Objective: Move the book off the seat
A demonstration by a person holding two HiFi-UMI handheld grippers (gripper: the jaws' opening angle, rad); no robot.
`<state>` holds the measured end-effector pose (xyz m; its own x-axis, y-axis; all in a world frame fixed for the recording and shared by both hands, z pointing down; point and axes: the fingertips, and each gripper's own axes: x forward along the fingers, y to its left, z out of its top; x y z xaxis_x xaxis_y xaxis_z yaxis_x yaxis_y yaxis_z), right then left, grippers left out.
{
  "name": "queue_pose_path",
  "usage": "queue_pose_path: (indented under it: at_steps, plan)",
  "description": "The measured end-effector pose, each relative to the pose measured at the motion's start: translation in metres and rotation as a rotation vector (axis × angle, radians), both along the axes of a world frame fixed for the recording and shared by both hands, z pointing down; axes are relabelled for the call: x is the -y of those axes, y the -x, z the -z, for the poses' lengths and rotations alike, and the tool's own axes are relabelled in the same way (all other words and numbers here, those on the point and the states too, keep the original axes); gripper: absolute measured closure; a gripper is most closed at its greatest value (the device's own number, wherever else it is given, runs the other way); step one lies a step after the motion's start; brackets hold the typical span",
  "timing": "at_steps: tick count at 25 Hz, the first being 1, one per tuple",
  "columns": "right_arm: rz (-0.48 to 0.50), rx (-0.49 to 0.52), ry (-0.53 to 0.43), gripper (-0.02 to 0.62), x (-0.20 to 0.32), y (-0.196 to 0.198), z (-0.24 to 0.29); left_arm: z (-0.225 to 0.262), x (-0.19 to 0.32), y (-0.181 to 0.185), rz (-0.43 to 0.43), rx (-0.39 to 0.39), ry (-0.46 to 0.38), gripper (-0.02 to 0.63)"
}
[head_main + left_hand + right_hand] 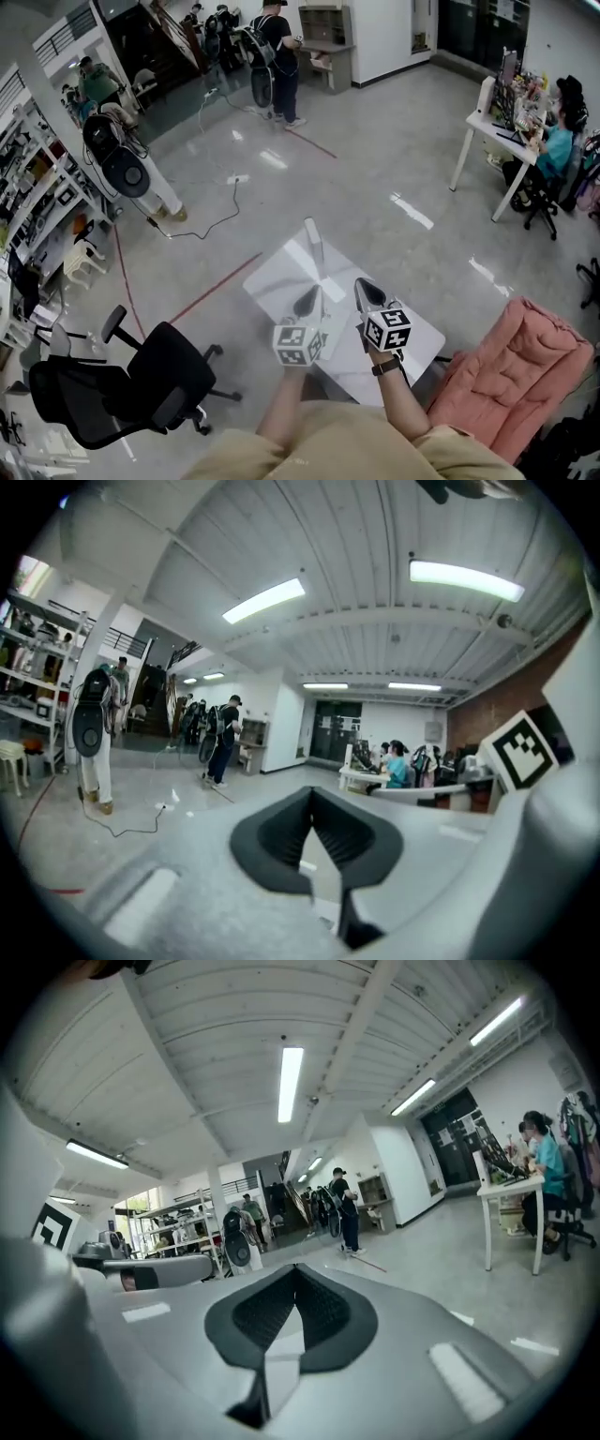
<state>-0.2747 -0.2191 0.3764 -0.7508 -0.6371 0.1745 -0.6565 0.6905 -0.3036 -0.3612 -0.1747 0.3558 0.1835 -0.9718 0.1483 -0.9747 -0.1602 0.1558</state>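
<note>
I see no book in any view. A black office chair stands at the lower left and a pink padded armchair at the lower right; both seats look bare. My left gripper and right gripper are held side by side over a small white table, both pointing away from me. In the left gripper view the left gripper has its dark jaws together with nothing between them. In the right gripper view the right gripper is likewise shut and empty. Both look out across the room above floor level.
A white desk with a seated person is at the far right. Shelving lines the left wall, with a white plastic chair beside it. A black cable and red tape lines cross the glossy floor. People stand at the back.
</note>
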Motion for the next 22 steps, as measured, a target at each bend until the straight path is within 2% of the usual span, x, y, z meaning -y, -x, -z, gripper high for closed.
queue_pose_path:
  at_steps: [3, 9, 14, 22]
  plan:
    - [0.012, 0.014, -0.086, 0.59, -0.008, -0.009, 0.034, 0.029, -0.009, -0.012, 0.004, 0.018, -0.07, 0.604]
    - [0.058, 0.001, -0.222, 0.591, -0.035, -0.003, 0.08, 0.067, -0.032, -0.008, 0.036, 0.026, -0.149, 0.604]
    - [0.04, 0.004, -0.243, 0.591, -0.038, -0.018, 0.088, 0.082, -0.037, -0.024, 0.026, 0.06, -0.182, 0.604]
    - [0.021, 0.012, -0.256, 0.591, -0.042, -0.025, 0.091, 0.083, -0.041, -0.033, 0.013, 0.077, -0.185, 0.604]
